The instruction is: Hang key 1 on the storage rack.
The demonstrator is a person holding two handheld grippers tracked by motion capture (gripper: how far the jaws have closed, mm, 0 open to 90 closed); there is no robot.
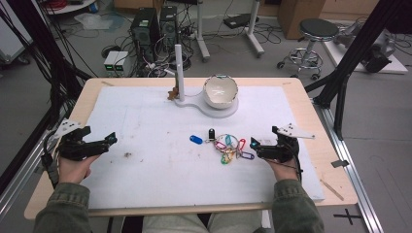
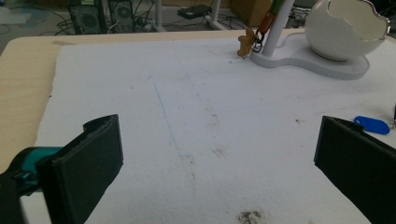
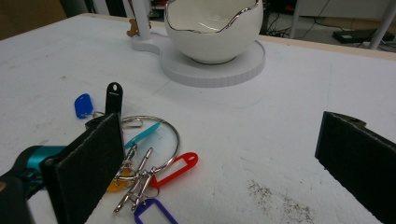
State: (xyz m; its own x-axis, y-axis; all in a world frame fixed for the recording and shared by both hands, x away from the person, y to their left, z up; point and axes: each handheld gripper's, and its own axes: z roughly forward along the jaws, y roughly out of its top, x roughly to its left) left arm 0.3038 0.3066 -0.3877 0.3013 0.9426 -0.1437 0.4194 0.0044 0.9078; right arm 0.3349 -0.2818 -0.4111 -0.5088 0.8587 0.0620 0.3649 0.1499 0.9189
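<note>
A bunch of keyrings with coloured tags lies on the white mat, right of centre. A loose blue tag and a black fob lie beside it. My right gripper rests just right of the bunch, open, holding nothing. In the right gripper view the metal ring, red tag and purple tag lie by the left jaw of my right gripper. My left gripper sits open at the mat's left edge, far from the tags. Between the wide-apart jaws of my left gripper is bare mat.
A white eggshell-shaped bowl stands on a white base at the back centre, with an upright white pole and a small gingerbread charm at its foot. Wooden table border surrounds the mat. Dark specks mark the mat.
</note>
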